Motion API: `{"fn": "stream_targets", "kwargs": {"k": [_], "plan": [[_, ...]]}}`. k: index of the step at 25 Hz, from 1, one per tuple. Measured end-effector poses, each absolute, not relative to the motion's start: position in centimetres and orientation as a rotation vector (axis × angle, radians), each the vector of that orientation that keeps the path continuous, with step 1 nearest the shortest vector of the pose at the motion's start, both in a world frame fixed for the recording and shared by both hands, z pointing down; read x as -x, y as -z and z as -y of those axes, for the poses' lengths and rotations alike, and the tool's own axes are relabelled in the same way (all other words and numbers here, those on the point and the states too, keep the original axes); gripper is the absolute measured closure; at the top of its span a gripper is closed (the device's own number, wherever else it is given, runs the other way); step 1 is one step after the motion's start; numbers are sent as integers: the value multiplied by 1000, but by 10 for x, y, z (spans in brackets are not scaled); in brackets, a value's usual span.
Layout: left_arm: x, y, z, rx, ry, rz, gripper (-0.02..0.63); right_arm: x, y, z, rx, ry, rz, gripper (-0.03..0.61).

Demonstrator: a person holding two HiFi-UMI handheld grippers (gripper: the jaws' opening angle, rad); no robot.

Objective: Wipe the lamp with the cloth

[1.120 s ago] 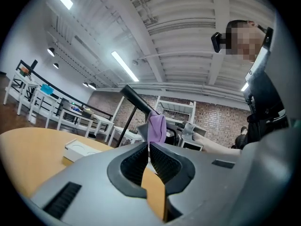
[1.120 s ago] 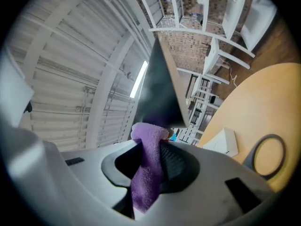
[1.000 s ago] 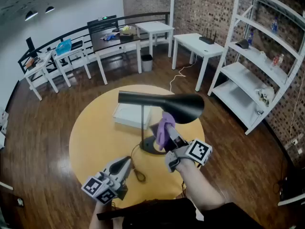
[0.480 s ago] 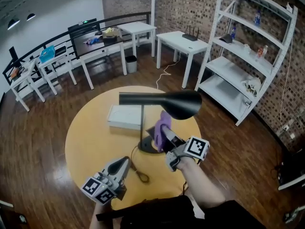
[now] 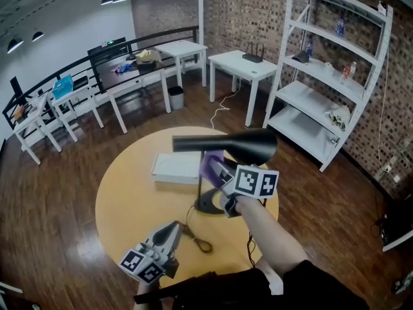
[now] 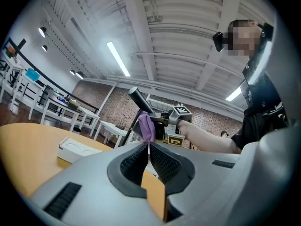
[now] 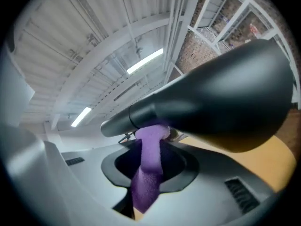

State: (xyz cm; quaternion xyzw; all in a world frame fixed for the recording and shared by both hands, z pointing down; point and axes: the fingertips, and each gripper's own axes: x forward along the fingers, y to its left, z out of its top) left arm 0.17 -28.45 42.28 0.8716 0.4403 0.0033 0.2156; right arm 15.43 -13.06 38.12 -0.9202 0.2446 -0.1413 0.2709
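A black desk lamp [image 5: 242, 142] stands on the round yellow table [image 5: 129, 205], its long shade held level over a thin stem and round base [image 5: 208, 203]. My right gripper [image 5: 211, 165] is shut on a purple cloth [image 5: 210, 163] and holds it up against the underside of the shade's narrow neck. In the right gripper view the cloth [image 7: 149, 166] runs between the jaws up to the shade [image 7: 221, 102]. My left gripper [image 5: 173, 232] is shut and empty, low at the table's near edge, left of the lamp. From the left gripper view the lamp [image 6: 139, 100] and cloth [image 6: 146, 126] show ahead.
A flat white box [image 5: 175, 168] lies on the table behind the lamp's stem. The lamp's dark cord [image 5: 197, 241] loops across the tabletop between the two grippers. White shelving [image 5: 335, 89] stands at the right; white tables and a railing stand further back.
The right gripper rolled and rose, carrying the cloth from beside the stem up to the shade's underside. The left gripper shifted slightly right near the table edge.
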Motion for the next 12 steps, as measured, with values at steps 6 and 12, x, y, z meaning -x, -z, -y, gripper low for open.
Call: {"fn": "stream_targets", "kwargs": {"k": [6, 12], "plan": [[-4, -422, 279, -2421, 1, -1221, 607, -139, -400, 94, 2029, 325, -602, 483], [1, -429, 262, -2413, -30, -1222, 607, -129, -446, 67, 1951, 390, -547, 483]]}}
